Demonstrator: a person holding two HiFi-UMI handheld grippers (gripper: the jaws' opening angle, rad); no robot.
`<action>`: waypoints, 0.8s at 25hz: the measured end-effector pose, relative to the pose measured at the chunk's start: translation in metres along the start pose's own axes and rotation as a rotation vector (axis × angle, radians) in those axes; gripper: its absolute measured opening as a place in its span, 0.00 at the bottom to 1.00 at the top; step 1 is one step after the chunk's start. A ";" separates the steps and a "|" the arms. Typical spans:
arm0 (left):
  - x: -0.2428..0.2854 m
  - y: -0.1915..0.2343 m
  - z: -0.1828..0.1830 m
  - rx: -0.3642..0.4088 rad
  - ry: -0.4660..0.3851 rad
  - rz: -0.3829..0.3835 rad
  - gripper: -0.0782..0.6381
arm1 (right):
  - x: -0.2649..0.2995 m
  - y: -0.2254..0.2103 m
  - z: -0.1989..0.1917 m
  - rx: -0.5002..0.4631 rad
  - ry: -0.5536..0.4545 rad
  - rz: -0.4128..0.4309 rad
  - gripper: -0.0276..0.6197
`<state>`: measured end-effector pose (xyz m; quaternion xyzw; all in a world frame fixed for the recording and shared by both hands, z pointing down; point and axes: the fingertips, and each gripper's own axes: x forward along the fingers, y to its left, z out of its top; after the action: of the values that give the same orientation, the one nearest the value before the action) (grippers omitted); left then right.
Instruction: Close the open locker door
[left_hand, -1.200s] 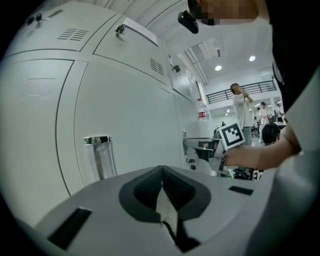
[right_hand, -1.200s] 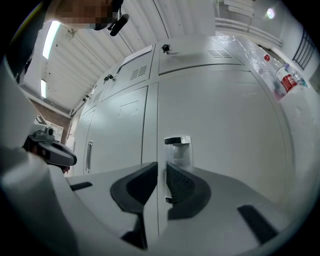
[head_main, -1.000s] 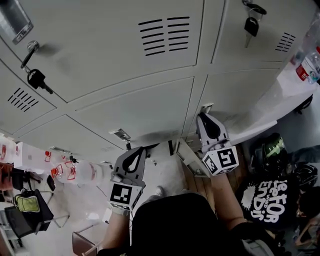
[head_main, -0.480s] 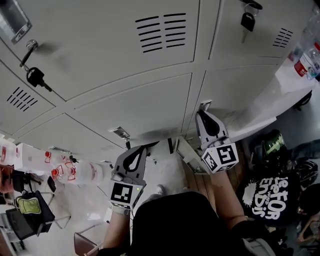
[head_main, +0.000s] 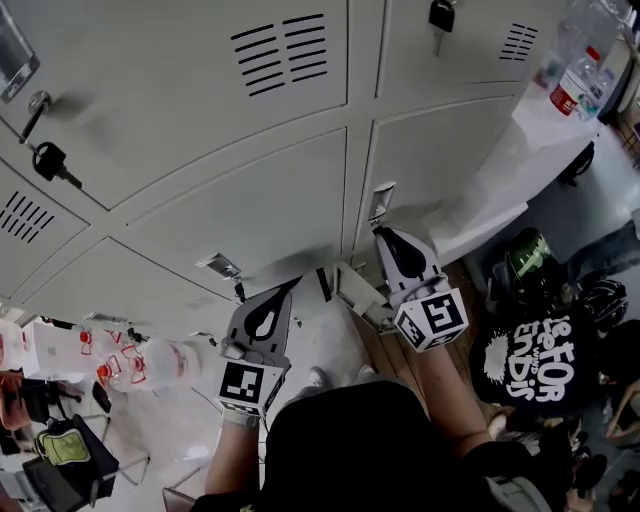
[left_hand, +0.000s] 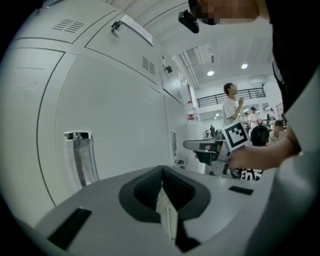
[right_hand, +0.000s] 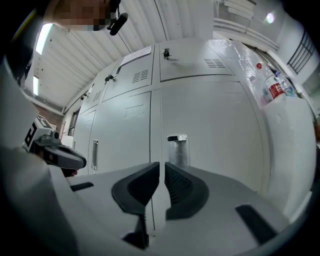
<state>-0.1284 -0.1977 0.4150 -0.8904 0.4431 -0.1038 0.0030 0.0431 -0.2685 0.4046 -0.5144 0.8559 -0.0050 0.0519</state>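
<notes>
The pale grey sheet-metal locker door (head_main: 440, 150) is standing upright in the right-hand column of the locker bank, directly under a vented door (head_main: 470, 55) of the same grey. It is showing a plain flat face, with a small shiny chrome pull handle (head_main: 380, 201) sitting close to its left edge, just beside the vertical seam. In the right gripper view the door (right_hand: 210, 145) is appearing flush with the panels around it, its handle (right_hand: 177, 147) catching the light; whether it is latching cannot be told.

Key (head_main: 441, 14) (black fob) cut by top edge.
</notes>
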 end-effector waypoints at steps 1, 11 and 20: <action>0.001 -0.003 -0.001 -0.001 0.000 -0.017 0.14 | -0.005 0.001 0.000 0.000 0.004 -0.008 0.12; 0.020 -0.041 0.007 -0.004 -0.047 -0.186 0.14 | -0.070 0.003 0.002 -0.018 0.036 -0.125 0.12; 0.035 -0.074 0.000 -0.007 -0.041 -0.309 0.14 | -0.120 0.002 0.007 -0.083 0.067 -0.206 0.12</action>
<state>-0.0497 -0.1802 0.4284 -0.9499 0.3012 -0.0836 -0.0069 0.0980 -0.1612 0.4073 -0.6009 0.7993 0.0080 0.0014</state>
